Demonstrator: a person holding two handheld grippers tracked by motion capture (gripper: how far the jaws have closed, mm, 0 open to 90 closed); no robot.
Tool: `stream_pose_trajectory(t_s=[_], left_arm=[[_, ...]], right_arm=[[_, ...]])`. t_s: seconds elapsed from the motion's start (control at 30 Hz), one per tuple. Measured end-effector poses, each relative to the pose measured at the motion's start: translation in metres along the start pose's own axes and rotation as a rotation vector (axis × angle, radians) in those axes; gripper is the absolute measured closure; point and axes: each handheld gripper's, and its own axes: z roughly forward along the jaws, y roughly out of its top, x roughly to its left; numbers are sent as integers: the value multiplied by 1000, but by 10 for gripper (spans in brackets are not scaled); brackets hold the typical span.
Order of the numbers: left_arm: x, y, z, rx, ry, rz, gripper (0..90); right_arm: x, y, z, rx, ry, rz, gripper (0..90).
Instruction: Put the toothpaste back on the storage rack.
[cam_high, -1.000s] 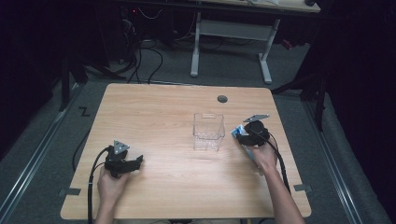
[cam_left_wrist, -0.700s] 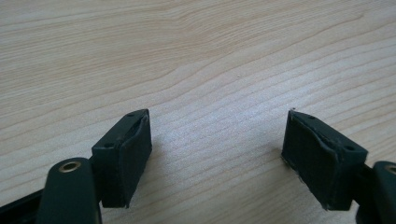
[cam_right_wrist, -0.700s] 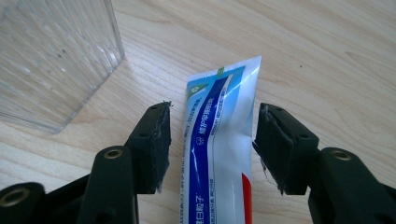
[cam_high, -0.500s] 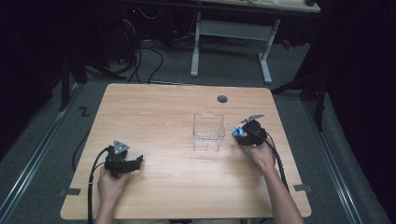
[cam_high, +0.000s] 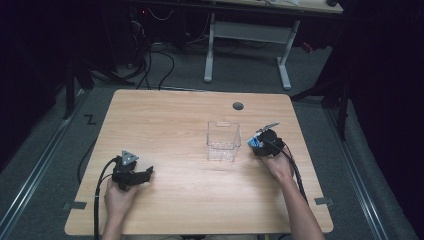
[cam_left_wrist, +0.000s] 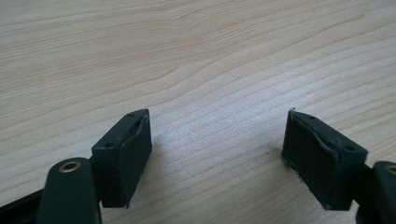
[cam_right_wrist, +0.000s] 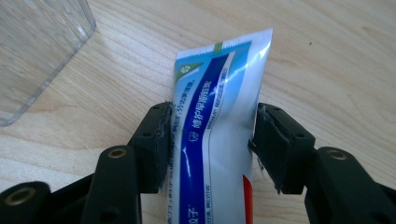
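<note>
On the wooden table (cam_high: 180, 125) a clear plastic box (cam_high: 223, 141) stands near the middle, a little toward the person's right. The right gripper (cam_high: 258, 144) sits just to the right of that box, held by the person's right hand (cam_high: 276, 164). In the right gripper view a blue-and-white tube (cam_right_wrist: 215, 121) lies lengthwise between the two black jaws, its flat crimped end pointing away from the camera and reaching past the jaw tips. Both pads press against the tube's long edges, so the right gripper is pinching the tube. A corner of the clear box shows at the upper left of that view, close to the tube but apart from it. From above, a bit of the tube's blue shows at the gripper's front, beside the box's right wall.

The left gripper (cam_high: 142, 176) rests near the table's front left, well apart from the box and the tube, gripped by the left hand (cam_high: 120, 196). In the left gripper view its jaws stand spread wide, with bare wood grain between them.
</note>
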Motion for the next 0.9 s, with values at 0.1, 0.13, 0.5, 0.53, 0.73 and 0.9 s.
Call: stream_pose_trajectory(t_s=[0.1, 0.13, 0.5, 0.53, 0.73, 0.9], left_arm=[[0, 0, 0, 0, 0, 0, 241], [0, 0, 0, 0, 0, 0, 241], [0, 0, 0, 0, 0, 0, 241], [0, 0, 0, 0, 0, 0, 241], [0, 0, 0, 0, 0, 0, 241], [0, 0, 0, 0, 0, 0, 241]], right_arm=[[-1, 0, 3, 3, 21, 18, 460], [-1, 0, 3, 6, 18, 15, 462], [-6, 5, 4, 54, 55, 36, 463], [-6, 5, 4, 57, 56, 36, 463], [-5, 8, 4, 74, 49, 27, 461], [-4, 9, 6, 87, 42, 12, 457]])
